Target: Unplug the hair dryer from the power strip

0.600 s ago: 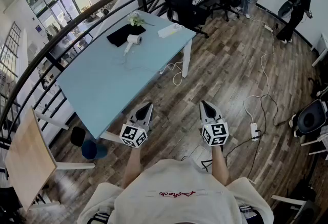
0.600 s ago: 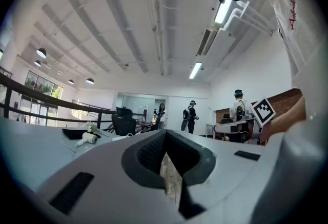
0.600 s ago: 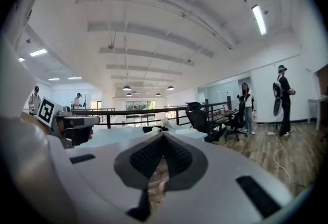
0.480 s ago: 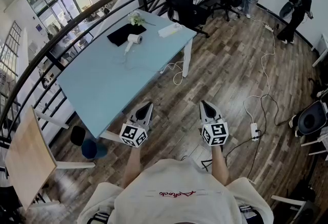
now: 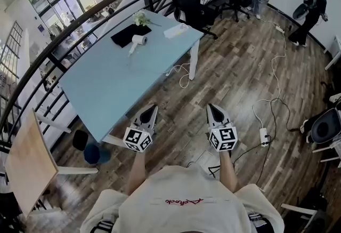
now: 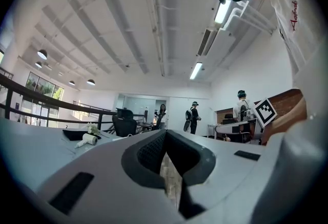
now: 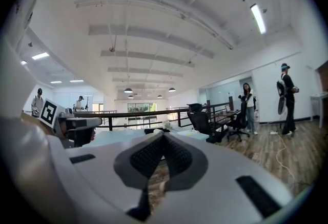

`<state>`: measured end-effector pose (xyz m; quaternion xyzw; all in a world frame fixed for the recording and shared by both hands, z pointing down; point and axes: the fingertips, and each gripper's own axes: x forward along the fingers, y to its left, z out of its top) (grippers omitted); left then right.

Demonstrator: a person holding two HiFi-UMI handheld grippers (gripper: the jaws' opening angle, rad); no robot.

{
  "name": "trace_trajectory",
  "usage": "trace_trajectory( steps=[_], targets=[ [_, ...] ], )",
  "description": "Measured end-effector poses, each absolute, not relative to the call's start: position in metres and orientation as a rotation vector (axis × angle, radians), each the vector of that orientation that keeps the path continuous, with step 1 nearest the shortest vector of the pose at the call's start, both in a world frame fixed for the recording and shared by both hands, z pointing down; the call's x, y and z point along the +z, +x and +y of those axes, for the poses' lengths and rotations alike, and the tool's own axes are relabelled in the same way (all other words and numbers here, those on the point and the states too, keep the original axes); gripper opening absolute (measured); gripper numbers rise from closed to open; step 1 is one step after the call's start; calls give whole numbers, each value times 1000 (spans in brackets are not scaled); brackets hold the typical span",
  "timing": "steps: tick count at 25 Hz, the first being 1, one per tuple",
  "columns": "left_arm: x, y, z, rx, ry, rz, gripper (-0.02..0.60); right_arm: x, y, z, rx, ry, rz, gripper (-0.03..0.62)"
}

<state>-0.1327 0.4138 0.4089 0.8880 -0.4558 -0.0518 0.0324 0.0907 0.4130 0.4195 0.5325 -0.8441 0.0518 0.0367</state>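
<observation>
A white hair dryer point(image 5: 138, 41) lies on the far part of the light blue table point(image 5: 117, 82), beside a black cloth point(image 5: 127, 35); it also shows small in the left gripper view as the hair dryer point(image 6: 87, 140). Its thin cord trails across the tabletop toward the table's right edge. A white power strip point(image 5: 178, 30) lies near the table's far right corner. My left gripper point(image 5: 151, 113) and right gripper point(image 5: 214, 111) are both shut and empty, held level above the wooden floor, well short of the table's near edge.
A dark railing point(image 5: 80, 29) curves behind the table. A wooden chair point(image 5: 29, 168) stands at the left. White cables point(image 5: 274, 93) and another power strip point(image 5: 264, 136) lie on the floor at the right. Black office chairs point(image 5: 186, 5) and several people stand farther back.
Both grippers have kept their place. A person at the far right has shifted slightly.
</observation>
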Motion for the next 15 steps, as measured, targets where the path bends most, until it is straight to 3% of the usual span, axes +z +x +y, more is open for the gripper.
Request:
trace_trajectory(
  steps=[15],
  targets=[
    [407, -89, 409, -135, 2705, -1485, 8, 425, 148, 401, 125, 1572, -2592, 17]
  ],
)
